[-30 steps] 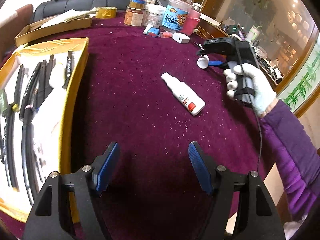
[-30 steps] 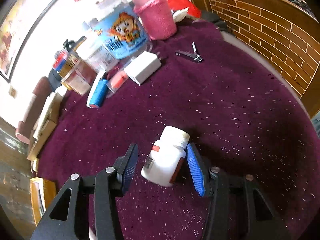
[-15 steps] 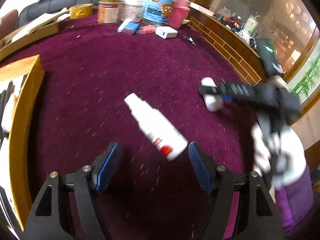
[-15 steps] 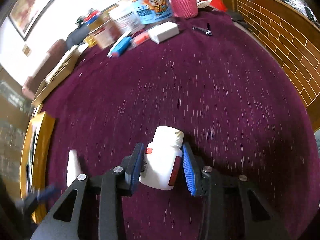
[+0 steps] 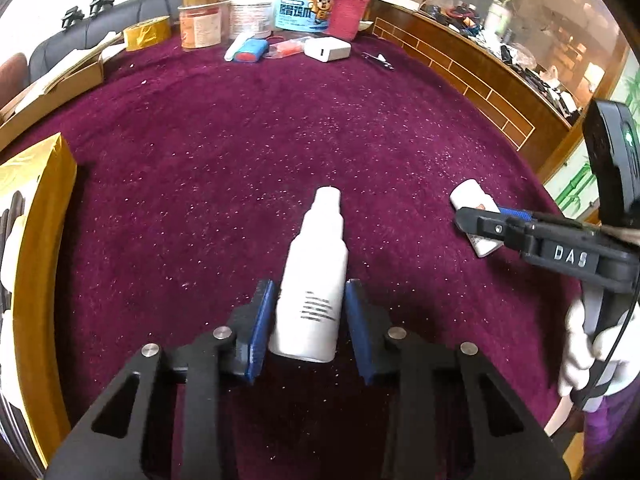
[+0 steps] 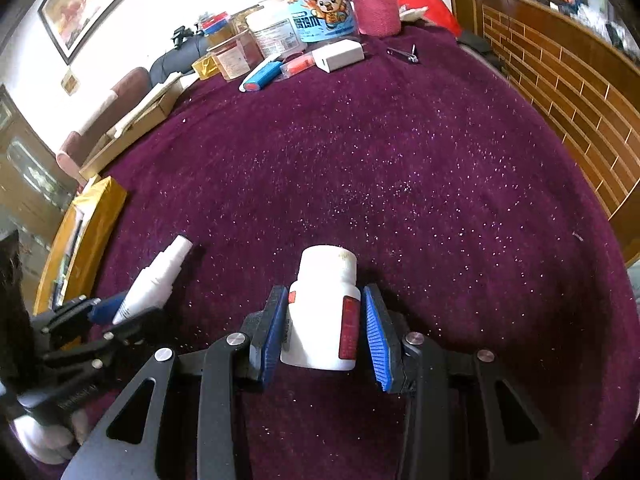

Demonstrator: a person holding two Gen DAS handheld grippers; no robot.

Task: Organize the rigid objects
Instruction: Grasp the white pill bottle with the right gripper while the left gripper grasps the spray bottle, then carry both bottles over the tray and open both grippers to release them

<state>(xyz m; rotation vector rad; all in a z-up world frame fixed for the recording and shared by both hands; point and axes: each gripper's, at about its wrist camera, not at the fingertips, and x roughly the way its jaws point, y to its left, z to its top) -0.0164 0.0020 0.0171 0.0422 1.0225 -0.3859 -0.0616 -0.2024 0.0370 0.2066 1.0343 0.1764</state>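
A white spray bottle (image 5: 316, 272) lies on the purple tablecloth (image 5: 240, 152), nozzle pointing away. It sits between the blue pads of my left gripper (image 5: 309, 286), whose jaws are closing and touch both its sides. In the right wrist view the same spray bottle (image 6: 156, 276) pokes out of the left gripper (image 6: 108, 308) at the lower left. My right gripper (image 6: 326, 292) is shut on a white pill bottle (image 6: 324, 312) with a red label, cap pointing away. From the left wrist view the pill bottle (image 5: 468, 198) shows at the right gripper (image 5: 476, 216), held by a white-gloved hand (image 5: 588, 360).
A yellow box (image 5: 44, 240) holding dark tools runs along the left edge. Jars and tubs (image 5: 304, 4), a tape roll (image 5: 146, 34), a white charger (image 5: 328, 49) and a nail clipper (image 5: 376, 60) crowd the far side. A wooden rail (image 5: 480, 76) borders the right.
My left gripper came forward over the spray bottle and its jaws narrowed onto it. My right gripper tightened on the pill bottle and carried it nearer the left gripper.
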